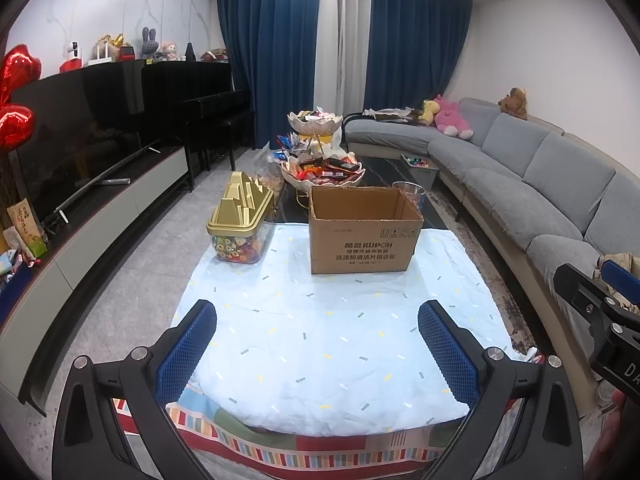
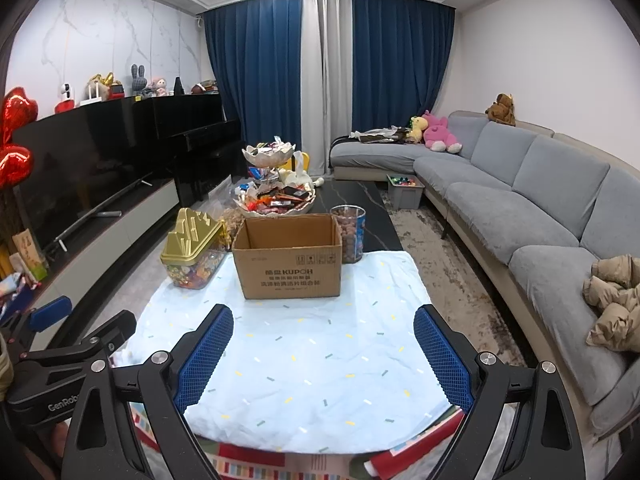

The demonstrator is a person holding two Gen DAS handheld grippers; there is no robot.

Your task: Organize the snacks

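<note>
An open brown cardboard box (image 1: 364,232) (image 2: 289,258) stands on a pale blue cloth (image 1: 328,328) (image 2: 320,360) over the table. A clear candy tub with a gold lid (image 1: 240,220) (image 2: 192,252) stands left of the box. A round jar of brown snacks (image 2: 350,238) (image 1: 412,194) stands behind the box's right corner. Tiered shell bowls of wrapped snacks (image 1: 324,170) (image 2: 276,200) stand behind the box. My left gripper (image 1: 318,320) and right gripper (image 2: 324,328) are both open and empty, above the cloth's near end, well short of the box.
A black TV (image 1: 92,128) on a low stand and a piano (image 1: 192,96) line the left side. A grey sofa (image 1: 540,188) (image 2: 540,208) with plush toys curves along the right. A grey toy bin (image 2: 405,192) sits on the floor by the sofa. A tan jacket (image 2: 614,304) lies on the sofa.
</note>
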